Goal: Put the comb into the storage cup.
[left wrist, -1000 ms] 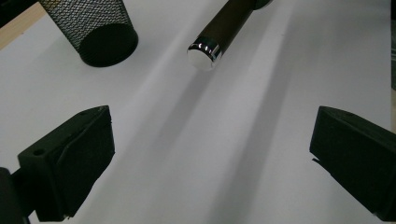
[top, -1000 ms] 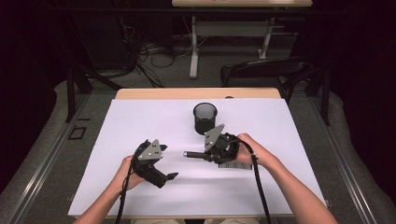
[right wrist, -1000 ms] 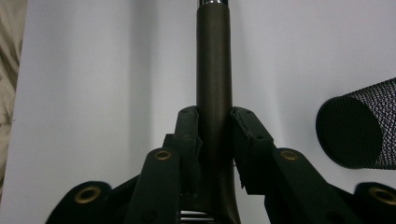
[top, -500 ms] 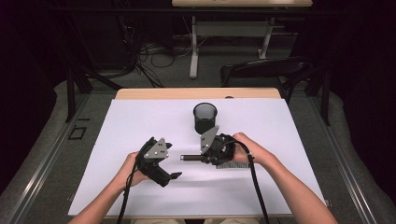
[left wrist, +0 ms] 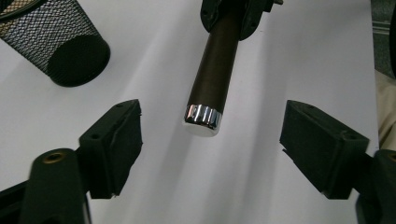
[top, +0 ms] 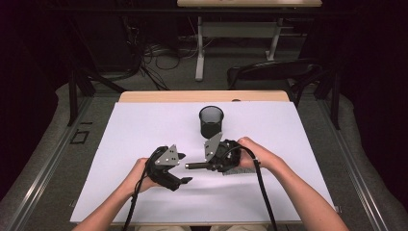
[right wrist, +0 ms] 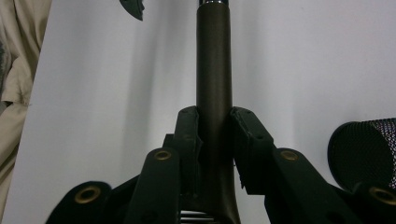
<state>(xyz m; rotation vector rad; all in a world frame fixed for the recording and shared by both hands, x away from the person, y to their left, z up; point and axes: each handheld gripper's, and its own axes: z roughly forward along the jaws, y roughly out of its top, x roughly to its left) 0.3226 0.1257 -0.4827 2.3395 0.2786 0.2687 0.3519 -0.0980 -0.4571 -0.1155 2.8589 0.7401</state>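
Note:
My right gripper (right wrist: 215, 114) is shut on a dark brown rod (right wrist: 213, 60) with a chrome cap (left wrist: 201, 119) and holds it level above the white table, pointing left at my left gripper (top: 184, 168). The rod (top: 197, 166) reaches toward the left jaws. In the left gripper view, my left gripper (left wrist: 215, 142) is open and its jaws have just been closing. The capped end sits in the gap between them and touches neither pad. A black mesh cup (top: 211, 121) stands upright just beyond both grippers.
The white sheet (top: 298, 144) covers most of the tabletop, with a wooden strip (top: 202, 96) along the far edge. A dark chair (top: 274, 72) and cables lie on the floor beyond. The mesh cup (left wrist: 56, 42) is close to the left jaw.
The rod's free end has dipped slightly toward the left gripper, whose jaws reach a little farther right. Both hands have stayed about where they were.

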